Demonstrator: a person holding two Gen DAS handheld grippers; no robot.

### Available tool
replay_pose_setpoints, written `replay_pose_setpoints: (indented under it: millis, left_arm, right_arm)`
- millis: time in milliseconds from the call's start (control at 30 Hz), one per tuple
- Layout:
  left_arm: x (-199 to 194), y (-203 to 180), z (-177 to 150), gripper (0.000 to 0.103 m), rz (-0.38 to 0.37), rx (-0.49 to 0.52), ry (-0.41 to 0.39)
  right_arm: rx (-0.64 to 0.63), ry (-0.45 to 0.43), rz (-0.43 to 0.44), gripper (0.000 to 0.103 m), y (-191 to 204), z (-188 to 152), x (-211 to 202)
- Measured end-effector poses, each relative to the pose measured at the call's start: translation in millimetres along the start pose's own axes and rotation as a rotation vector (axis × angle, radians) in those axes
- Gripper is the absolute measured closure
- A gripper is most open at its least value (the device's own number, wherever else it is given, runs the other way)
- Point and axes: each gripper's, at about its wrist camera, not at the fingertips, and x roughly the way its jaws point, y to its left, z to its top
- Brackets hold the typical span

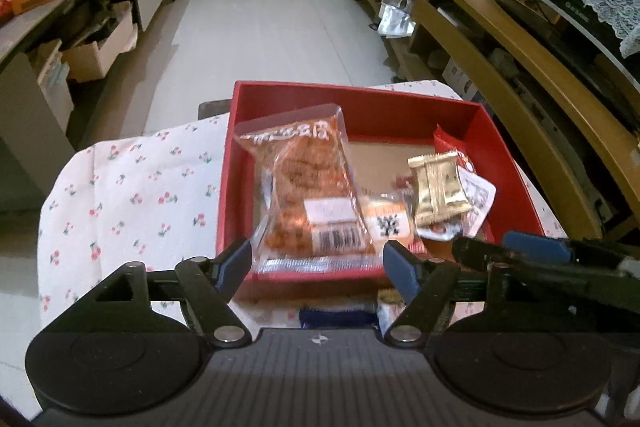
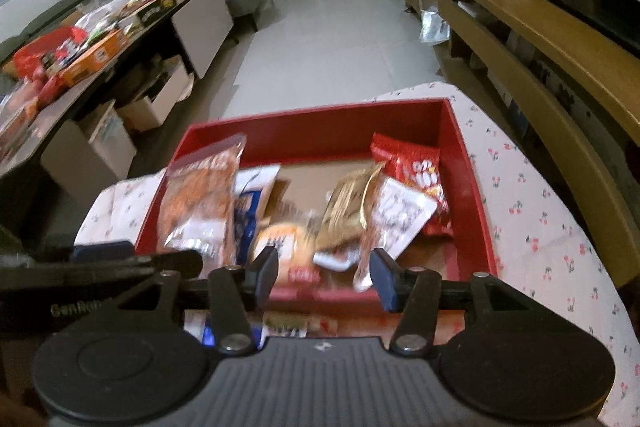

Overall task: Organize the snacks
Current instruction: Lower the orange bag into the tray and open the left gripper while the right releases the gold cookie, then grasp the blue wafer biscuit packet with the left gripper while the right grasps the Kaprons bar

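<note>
the red box (image 1: 516, 163) sat on the cherry cloth (image 1: 132, 187) with snacks piled inside. the big orange bag (image 1: 308, 187) leaned at the left and the gold pack (image 1: 438, 189) lay on the right. the left gripper (image 1: 316, 263) was wide open with nothing in it, and the orange bag stood just past its fingers. the right gripper (image 2: 324, 273) was wide open too, near the gold pack. a good grab would probably take one pack by its edge, slowly
</note>
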Motion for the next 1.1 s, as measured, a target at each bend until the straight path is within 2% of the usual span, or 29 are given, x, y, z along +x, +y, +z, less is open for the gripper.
replay_pose_setpoints:
  millis: [233, 467, 833, 967, 1100]
  left_arm:
    - [-4.9, 8.3, -23.5, 0.022, -0.023, -0.016, 0.051]
    - [5.9, 12.7, -31.5, 0.022, -0.006, -0.018, 0.097]
    - [11.4, 23.9, -32.2, 0.020, -0.009, -0.055, 0.121]
    - [12.6, 26.2, -32.1, 0.019, -0.004, -0.065, 0.124]
    - [14.7, 24.2, -33.4, 0.019, -0.011, -0.056, 0.140]
  right_arm:
    - [-0.028, 0.118, 0.018, 0.040, 8.4, -31.7, 14.3]
    - [-0.020, 0.225, 0.032, 0.040, 11.1, -42.1, 47.7]
    - [0.001, 0.263, 0.065, 0.036, 12.0, -39.8, 63.5]
    - [-0.042, 0.245, 0.038, 0.035, 17.9, -39.2, 68.9]
    - [-0.045, 0.242, 0.016, 0.038, 13.5, -37.4, 64.2]
